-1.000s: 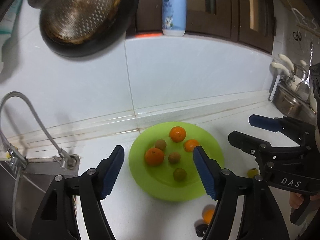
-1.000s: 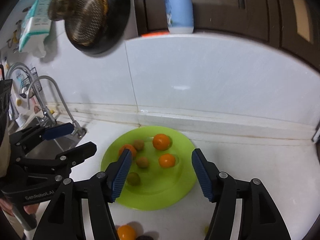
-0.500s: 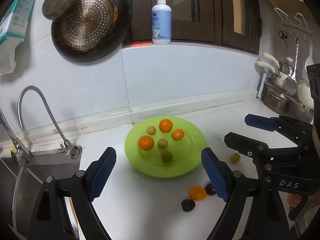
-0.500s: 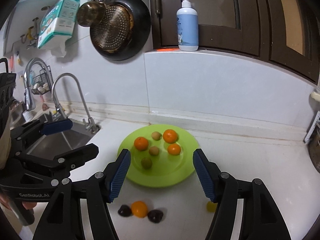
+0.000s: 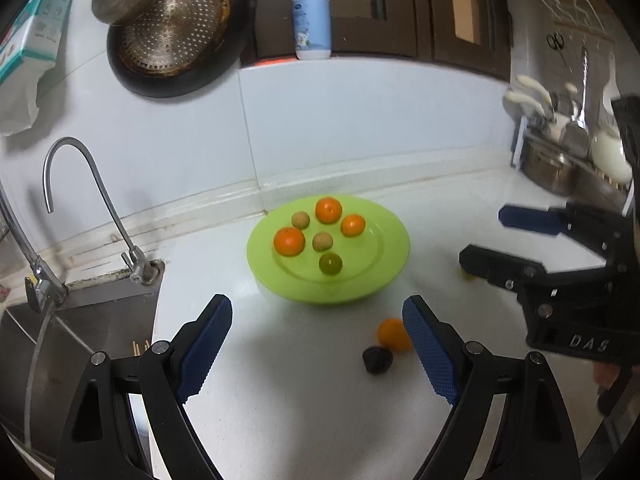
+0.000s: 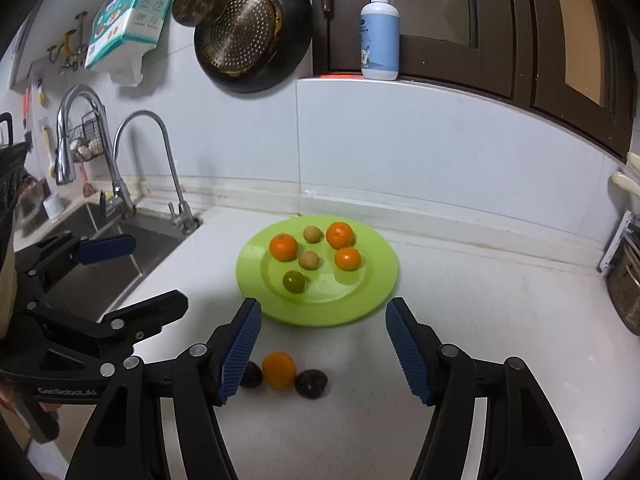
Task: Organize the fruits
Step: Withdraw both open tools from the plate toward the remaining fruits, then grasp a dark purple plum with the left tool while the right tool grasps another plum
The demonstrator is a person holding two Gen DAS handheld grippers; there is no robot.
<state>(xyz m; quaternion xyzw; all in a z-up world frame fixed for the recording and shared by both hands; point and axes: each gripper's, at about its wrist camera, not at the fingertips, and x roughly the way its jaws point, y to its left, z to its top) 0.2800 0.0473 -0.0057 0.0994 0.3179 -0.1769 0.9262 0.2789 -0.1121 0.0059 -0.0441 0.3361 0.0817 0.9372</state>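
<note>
A lime-green plate point(image 5: 386, 240) point(image 6: 376, 280) sits on the white counter near the back wall. On it lie three oranges point(image 5: 289, 241) point(image 6: 283, 247), two small brown fruits point(image 5: 322, 241) point(image 6: 309, 260) and one green fruit point(image 5: 330, 263) point(image 6: 294, 281). In front of the plate an orange point(image 5: 394, 334) point(image 6: 279, 369) lies loose beside dark fruits point(image 5: 377, 359) point(image 6: 311, 384). A yellow fruit point(image 5: 466, 277) peeks out behind the right gripper. My left gripper point(image 5: 316, 316) point(image 6: 154, 272) is open and empty. My right gripper point(image 6: 323, 314) point(image 5: 498, 236) is open and empty too.
A steel sink point(image 6: 104, 256) with curved faucets point(image 5: 100, 192) point(image 6: 160, 152) lies to the left. A black pan point(image 6: 252, 28) and strainer hang on the wall. A soap bottle point(image 5: 311, 20) stands on the ledge. Pots and a utensil rack point(image 5: 560, 148) fill the right end.
Both grippers have pulled back from the plate, so it looks smaller and farther. The loose orange and dark fruits have come into view. The left jaws have widened.
</note>
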